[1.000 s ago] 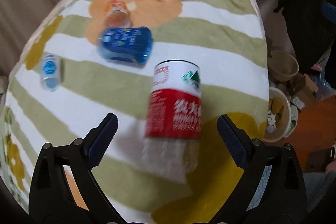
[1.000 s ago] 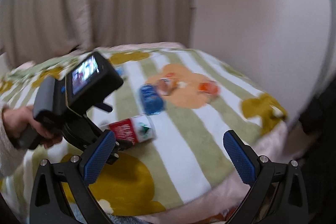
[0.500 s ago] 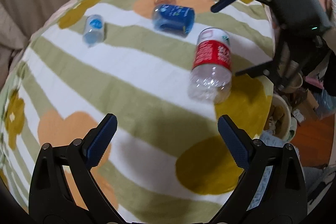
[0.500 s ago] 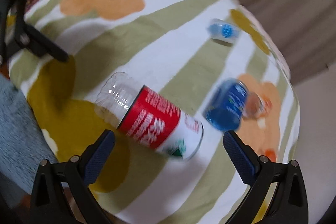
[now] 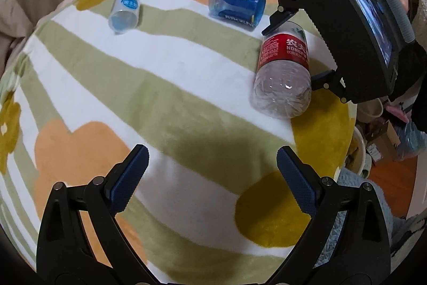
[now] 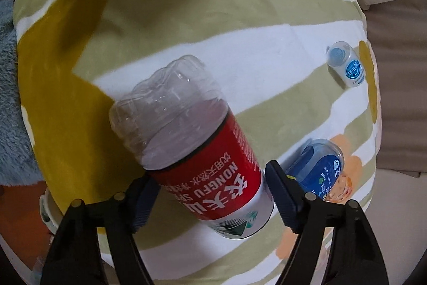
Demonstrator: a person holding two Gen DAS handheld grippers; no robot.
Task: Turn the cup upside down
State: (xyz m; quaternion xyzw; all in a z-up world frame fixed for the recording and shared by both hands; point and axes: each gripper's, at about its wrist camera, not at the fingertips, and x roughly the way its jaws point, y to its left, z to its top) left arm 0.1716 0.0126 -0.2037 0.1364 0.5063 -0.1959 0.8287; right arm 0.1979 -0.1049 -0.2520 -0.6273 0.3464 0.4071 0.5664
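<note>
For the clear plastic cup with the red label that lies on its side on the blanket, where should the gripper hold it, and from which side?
Grip the clear plastic cup with the red label across its labelled band, near the open end. It lies on its side on the striped blanket, so the round sides are free. The right gripper already straddles that band from the open end; contact is unclear.

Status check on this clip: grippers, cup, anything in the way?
Right gripper fingers straddling the red-label cup, contact unclear. Left gripper open, empty. Cup on its side on blanket. Blue cup close by.
</note>
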